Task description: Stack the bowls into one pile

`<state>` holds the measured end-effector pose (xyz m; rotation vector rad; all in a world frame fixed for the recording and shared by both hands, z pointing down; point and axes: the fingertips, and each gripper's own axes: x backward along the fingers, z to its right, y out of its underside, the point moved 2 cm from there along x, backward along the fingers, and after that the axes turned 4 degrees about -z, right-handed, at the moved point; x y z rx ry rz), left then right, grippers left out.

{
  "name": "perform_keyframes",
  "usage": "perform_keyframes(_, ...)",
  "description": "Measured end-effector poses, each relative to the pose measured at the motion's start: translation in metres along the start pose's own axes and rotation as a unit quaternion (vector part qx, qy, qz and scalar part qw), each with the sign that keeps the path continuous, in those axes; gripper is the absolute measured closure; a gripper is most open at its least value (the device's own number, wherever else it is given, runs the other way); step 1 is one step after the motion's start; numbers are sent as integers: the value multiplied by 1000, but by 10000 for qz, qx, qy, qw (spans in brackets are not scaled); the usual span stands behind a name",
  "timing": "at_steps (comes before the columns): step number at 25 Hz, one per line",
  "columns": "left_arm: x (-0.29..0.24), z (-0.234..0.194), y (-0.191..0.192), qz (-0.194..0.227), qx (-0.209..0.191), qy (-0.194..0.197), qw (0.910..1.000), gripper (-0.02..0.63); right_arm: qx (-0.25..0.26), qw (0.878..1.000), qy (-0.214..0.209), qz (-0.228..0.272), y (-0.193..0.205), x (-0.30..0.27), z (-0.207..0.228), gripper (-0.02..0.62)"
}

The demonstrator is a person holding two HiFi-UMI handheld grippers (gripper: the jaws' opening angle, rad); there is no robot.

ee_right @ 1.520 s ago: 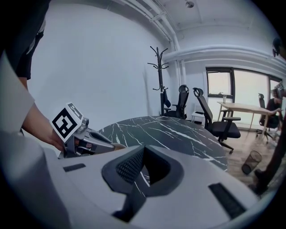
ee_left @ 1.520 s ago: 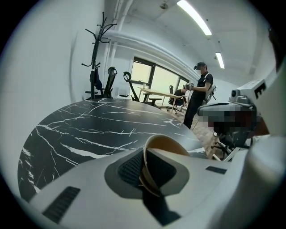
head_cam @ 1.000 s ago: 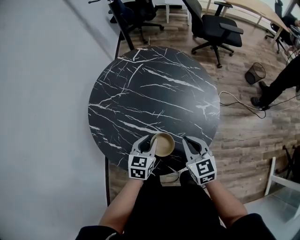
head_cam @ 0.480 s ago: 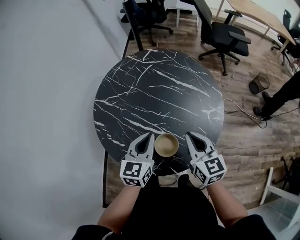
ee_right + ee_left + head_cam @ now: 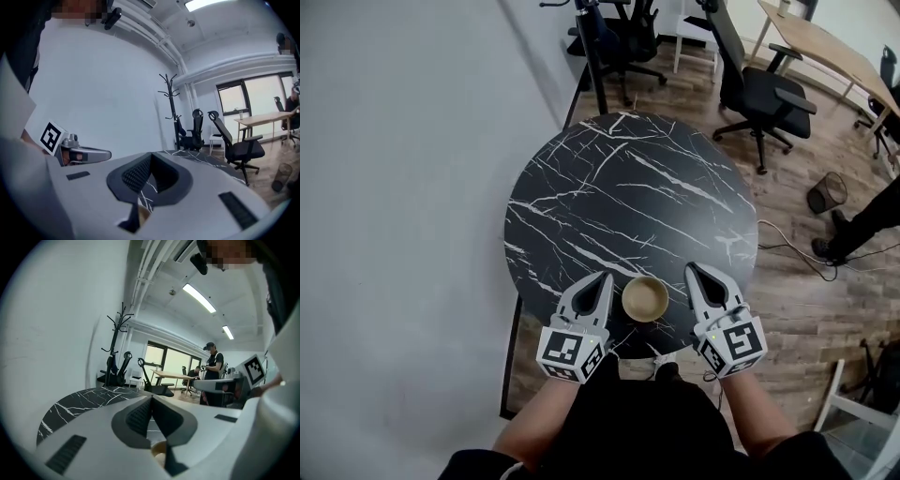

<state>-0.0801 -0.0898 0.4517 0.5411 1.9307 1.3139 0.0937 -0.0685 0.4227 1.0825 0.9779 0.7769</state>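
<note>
A tan bowl (image 5: 645, 298), or a pile of them seen from above, stands on the round black marble table (image 5: 619, 197) near its front edge. My left gripper (image 5: 602, 277) hangs just left of the bowl and apart from it. Its jaws have just been closing and now meet, with nothing between them. To the bowl's right my right gripper (image 5: 692, 269) is shut and empty too. Under the closed tips in the left gripper view (image 5: 151, 398) a bit of the bowl (image 5: 158, 453) shows. A sliver of the bowl (image 5: 143, 213) also shows in the right gripper view.
Black office chairs (image 5: 764, 89) and a coat stand stand beyond the table's far edge. A wooden desk (image 5: 825, 47) is at the back right. On the wood floor to the right are a wire bin (image 5: 828, 192), cables and a person's leg (image 5: 872, 220). A grey wall runs along the left.
The left gripper, open at the bowl's rim a second ago, has let go and closed. Both grippers have lifted and drawn slightly away; the bowl stays on the table.
</note>
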Motion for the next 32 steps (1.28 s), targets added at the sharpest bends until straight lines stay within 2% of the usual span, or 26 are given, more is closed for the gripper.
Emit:
perform_keyframes(4,5,-7,-5,33,-7,-112,9999,591,149,9992,-112,367,-21,1,-9,589)
perform_keyframes(9,12,-11,-15,172,-99,-168,9997,591,696,9964,-334,350,-28,-1,-25,591)
perform_keyframes(12,16,-11,-19,230,-152,-180,9995,591,843,9952,-337,373,-31,-2,-31,591)
perform_keyframes(32,15,-16,-20,221,-235,-210,9993,591,877,9953,-374,184,-27,-16,-33,591)
